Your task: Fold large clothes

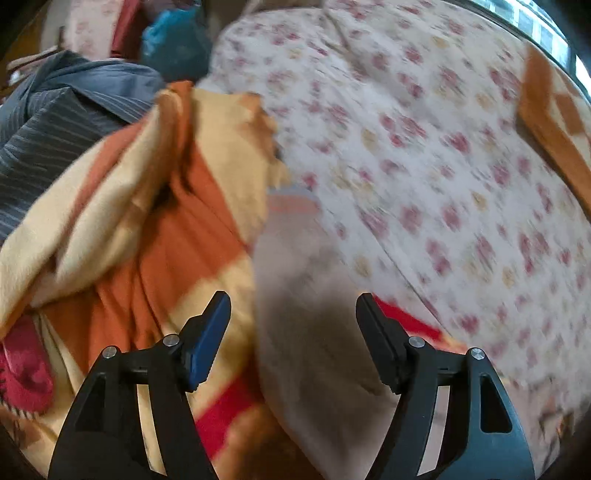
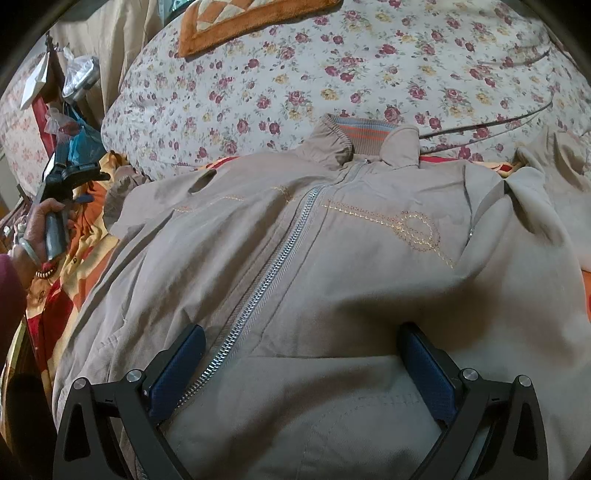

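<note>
A beige jacket [image 2: 332, 266] lies front-up and zipped, its collar at 12 o'clock, on a floral bedsheet [image 2: 258, 85]. The right gripper [image 2: 301, 365] sits at 6 o'clock, jaws spread wide, with the jacket's hem between them. At 9 o'clock the left hand [image 2: 40, 225] holds the left gripper [image 2: 68, 173] above an orange-and-yellow blanket [image 2: 88, 229]. An orange mat [image 2: 240, 22] lies at 12 o'clock.

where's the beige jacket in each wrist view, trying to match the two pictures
Left wrist: the beige jacket is a blurred strip at lower centre, running between the open left gripper.
Right wrist: it fills the centre and bottom, zipper closed, collar at top, with the open right gripper over its hem.
Shared landmark: the floral bedspread beyond the jacket.
</note>
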`<action>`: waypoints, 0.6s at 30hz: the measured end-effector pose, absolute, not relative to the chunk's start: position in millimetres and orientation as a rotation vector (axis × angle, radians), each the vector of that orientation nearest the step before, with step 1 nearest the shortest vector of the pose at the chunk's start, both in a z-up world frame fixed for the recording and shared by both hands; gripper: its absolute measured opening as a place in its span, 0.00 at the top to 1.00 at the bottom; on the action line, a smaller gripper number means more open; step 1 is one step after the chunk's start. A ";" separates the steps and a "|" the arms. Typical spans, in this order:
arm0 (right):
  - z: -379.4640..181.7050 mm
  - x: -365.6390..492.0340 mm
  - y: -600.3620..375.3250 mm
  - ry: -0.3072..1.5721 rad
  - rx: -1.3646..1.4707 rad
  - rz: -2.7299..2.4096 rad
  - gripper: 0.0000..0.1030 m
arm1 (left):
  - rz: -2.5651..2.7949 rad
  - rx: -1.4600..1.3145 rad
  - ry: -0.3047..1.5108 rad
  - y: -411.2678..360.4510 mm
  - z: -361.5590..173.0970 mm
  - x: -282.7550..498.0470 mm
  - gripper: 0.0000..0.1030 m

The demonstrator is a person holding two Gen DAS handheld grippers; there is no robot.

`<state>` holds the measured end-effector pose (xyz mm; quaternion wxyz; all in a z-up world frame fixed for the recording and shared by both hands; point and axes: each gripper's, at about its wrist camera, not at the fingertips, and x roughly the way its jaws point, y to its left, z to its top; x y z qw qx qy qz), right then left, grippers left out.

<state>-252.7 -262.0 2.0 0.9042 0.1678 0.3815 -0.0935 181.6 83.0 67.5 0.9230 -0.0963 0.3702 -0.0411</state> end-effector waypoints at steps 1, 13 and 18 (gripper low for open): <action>2.0 -253.1 -261.6 0.789 0.346 -0.194 0.00 | -0.065 -0.200 0.770 85.9 63.8 190.9 0.31; 1.0 -246.4 -260.3 0.800 0.326 -0.201 0.00 | -0.056 -0.197 0.839 75.1 17.6 251.5 0.75; 1.1 -245.1 -260.4 0.800 0.325 -0.201 0.00 | -0.130 -0.213 0.848 72.9 21.4 241.4 0.96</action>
